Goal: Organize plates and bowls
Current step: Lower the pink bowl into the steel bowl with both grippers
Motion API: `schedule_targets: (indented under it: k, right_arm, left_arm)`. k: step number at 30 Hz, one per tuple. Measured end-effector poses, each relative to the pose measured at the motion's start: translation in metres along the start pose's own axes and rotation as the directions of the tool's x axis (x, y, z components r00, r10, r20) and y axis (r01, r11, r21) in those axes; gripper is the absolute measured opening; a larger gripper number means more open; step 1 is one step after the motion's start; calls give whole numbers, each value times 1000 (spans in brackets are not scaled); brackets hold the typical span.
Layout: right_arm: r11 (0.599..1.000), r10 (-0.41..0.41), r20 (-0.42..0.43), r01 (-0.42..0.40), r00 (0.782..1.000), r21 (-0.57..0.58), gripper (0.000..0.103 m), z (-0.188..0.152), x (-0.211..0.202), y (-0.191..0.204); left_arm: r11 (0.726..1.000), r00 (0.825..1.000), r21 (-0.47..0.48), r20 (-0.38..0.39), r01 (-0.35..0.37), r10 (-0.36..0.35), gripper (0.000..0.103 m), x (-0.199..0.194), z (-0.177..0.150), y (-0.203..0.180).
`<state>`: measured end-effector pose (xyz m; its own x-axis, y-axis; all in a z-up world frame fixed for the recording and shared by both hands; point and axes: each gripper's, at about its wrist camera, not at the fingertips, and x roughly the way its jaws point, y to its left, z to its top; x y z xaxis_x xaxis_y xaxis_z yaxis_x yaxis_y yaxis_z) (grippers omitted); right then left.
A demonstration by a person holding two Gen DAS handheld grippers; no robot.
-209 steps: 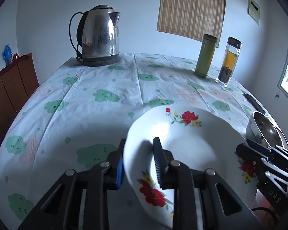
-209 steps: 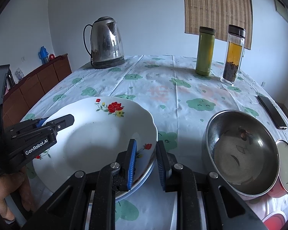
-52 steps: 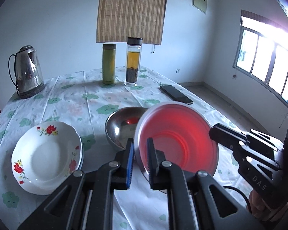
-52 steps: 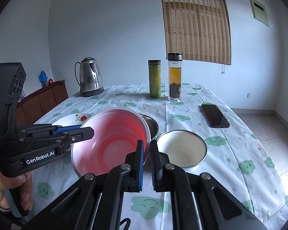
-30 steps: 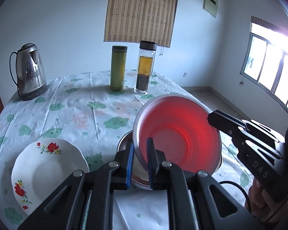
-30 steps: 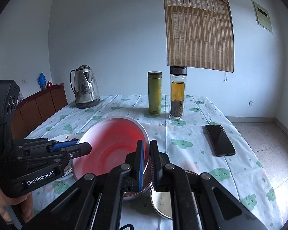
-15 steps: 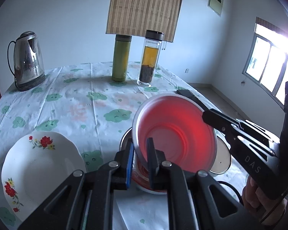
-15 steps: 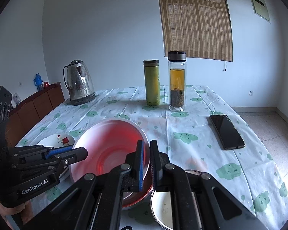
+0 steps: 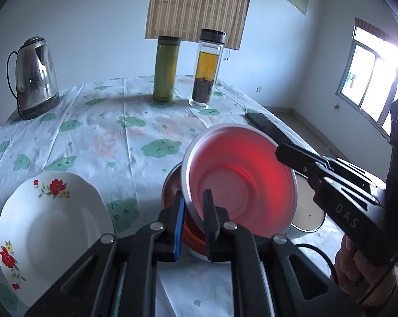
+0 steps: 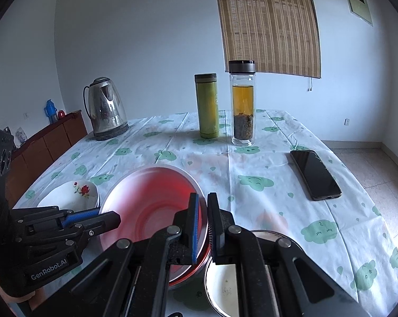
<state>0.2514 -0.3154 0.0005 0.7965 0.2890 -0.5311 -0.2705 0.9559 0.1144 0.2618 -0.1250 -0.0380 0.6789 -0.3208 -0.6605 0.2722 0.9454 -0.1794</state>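
Both the left hand-held gripper (image 9: 193, 211) and right hand-held gripper (image 10: 202, 219) clamp opposite rims of the red bowl (image 9: 238, 182); it looks light, stiff, slippery.

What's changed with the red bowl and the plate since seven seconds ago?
Both grippers let go of the floral plate and took the red bowl by opposite rims, carrying it down into the steel bowl. Left gripper and right gripper stay clamped. Kettle and bottles unmoved.
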Motion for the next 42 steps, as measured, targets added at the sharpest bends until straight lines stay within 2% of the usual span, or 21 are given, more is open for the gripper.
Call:
schedule_targets:
  k: [33,42]
  right_arm:
    - [999,-33,-53,32,998,-23,8,-4,16,3]
    - [997,-59,-66,56,996,-58,8,-8,22,9]
  left_arm:
    - [999,998,-16,-58,30,-31,12,3,-6,1]
    - [999,998,36,-69,4,-2,15,5,-9,-3]
